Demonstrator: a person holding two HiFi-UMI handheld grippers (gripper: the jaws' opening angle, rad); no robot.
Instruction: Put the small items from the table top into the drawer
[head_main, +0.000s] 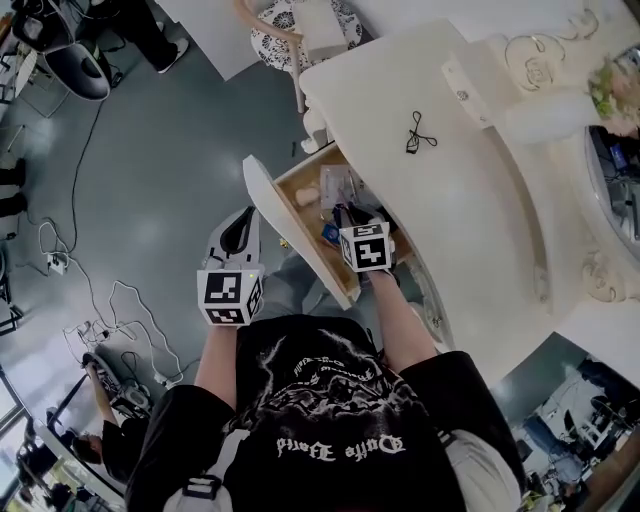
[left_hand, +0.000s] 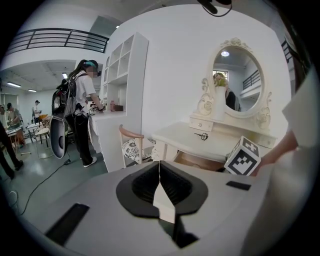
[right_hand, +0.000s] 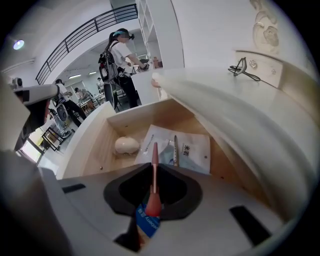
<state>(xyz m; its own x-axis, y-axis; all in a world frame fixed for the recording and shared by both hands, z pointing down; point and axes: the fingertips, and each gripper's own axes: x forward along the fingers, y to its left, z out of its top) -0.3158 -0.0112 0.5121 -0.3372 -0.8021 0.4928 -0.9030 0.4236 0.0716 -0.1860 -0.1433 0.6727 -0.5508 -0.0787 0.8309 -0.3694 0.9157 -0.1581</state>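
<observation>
The wooden drawer (head_main: 296, 222) stands pulled out from the white dressing table (head_main: 470, 210). In it lie a white egg-shaped item (right_hand: 126, 145), a white packet (right_hand: 194, 152) and a slim pen (right_hand: 175, 149). My right gripper (right_hand: 154, 167) hangs over the drawer's near end, shut on a thin pink-tipped tube (right_hand: 154, 152) with a blue label. In the head view that gripper (head_main: 346, 216) is inside the drawer opening. My left gripper (head_main: 238, 236) is held left of the drawer front, its jaws (left_hand: 160, 172) shut and empty. A small black looped item (head_main: 418, 133) lies on the table top.
A chair with a patterned seat (head_main: 290, 30) stands at the table's far end. An oval mirror (left_hand: 235, 82) and a small drawer box (head_main: 465, 95) sit at the back of the table. Cables (head_main: 100, 300) trail over the grey floor at left. A person (left_hand: 82, 112) stands by white shelves.
</observation>
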